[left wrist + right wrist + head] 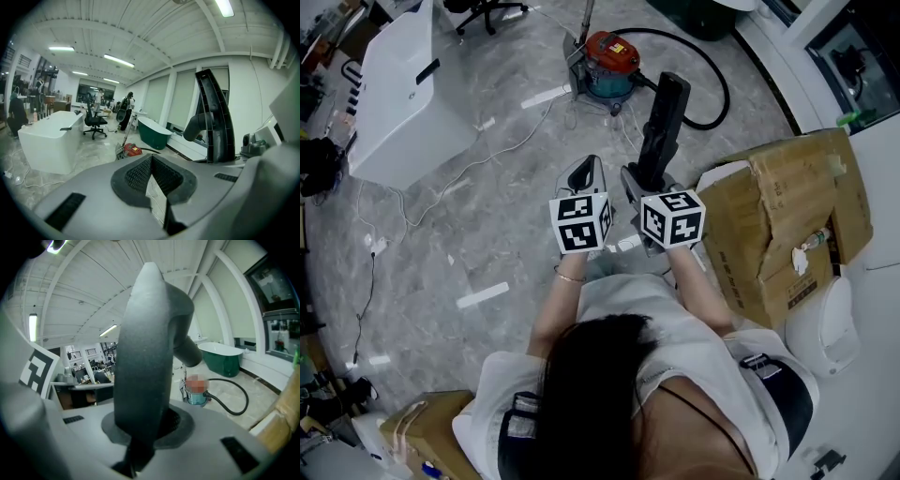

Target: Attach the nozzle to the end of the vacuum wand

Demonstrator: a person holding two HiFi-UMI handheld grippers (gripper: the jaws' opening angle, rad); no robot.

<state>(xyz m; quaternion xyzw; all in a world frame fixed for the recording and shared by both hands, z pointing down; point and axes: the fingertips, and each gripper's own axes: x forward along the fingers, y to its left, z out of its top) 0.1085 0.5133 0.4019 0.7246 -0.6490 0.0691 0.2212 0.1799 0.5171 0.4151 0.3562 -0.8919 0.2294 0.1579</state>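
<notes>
Nozzle [664,122] not yet fitted: my right gripper [642,183] pinches its lower end, well short of the red vacuum canister [612,58], with the wand [584,23] standing just beside that canister. I judge the approach and the joining are both left to do. My left gripper [584,178], also short of the canister, has its jaws pressed together on nothing. The nozzle's long axis rises from the jaws, free end aimed toward the canister.
</notes>
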